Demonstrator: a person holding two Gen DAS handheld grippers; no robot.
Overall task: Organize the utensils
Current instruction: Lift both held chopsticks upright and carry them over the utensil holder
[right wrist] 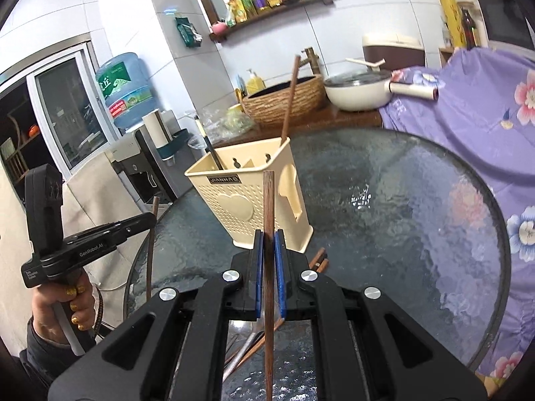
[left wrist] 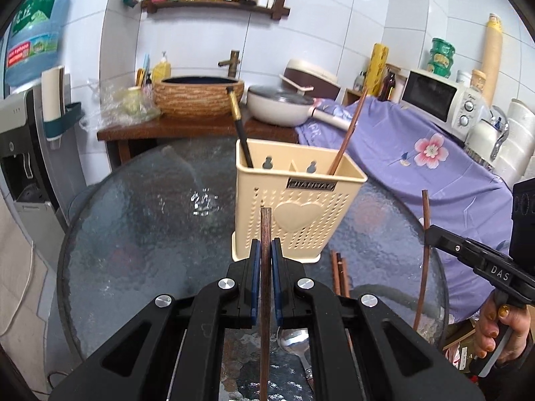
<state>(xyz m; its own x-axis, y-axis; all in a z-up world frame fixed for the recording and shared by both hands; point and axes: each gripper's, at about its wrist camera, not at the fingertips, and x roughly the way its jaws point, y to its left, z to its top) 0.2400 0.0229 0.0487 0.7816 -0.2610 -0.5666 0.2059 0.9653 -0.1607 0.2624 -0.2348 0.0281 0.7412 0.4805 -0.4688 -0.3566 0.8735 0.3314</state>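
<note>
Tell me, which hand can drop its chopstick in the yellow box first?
Probably the left. The left gripper holds its chopstick upright, facing the holder head-on. The right gripper also holds a chopstick, but meets the holder at a corner, off to the side.

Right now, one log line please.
left: shut on chopstick | right: shut on chopstick | holder: two chopsticks in | spoon: on table
</note>
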